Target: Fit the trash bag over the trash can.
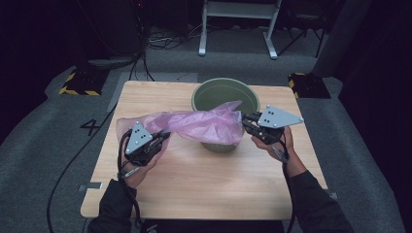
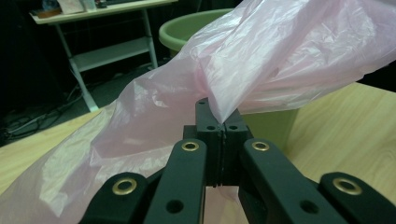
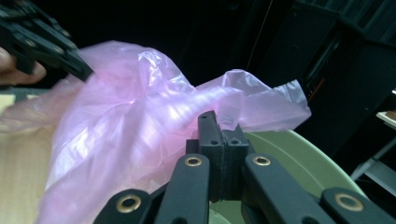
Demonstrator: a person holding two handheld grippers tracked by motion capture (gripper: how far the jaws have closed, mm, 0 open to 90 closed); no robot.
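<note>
The bag (image 1: 199,124), thin pink plastic, hangs stretched between the two grippers, its bulk sagging across the near rim of the bin (image 1: 224,93) and partly over the opening. It isn't lining the bin yet: the mouth looks bunched and folded, not spread, and no edge is tucked over the rim. So the pickup seems done, and what is left, as I judge it, is opening the mouth, lowering the bag inside and cuffing its edge around the rim.

The left gripper (image 1: 164,138) has its fingers (image 2: 205,126) pressed together on a pinch of film; the bag rises up and away from them toward the bin, which stands beyond. The right gripper (image 1: 246,120) is likewise closed tight, its fingers (image 3: 211,135) clamping a fold of the bag's edge just above the bin's rim, with the rest of the plastic billowing off to their left. Both hover above the tabletop (image 1: 209,184).
</note>
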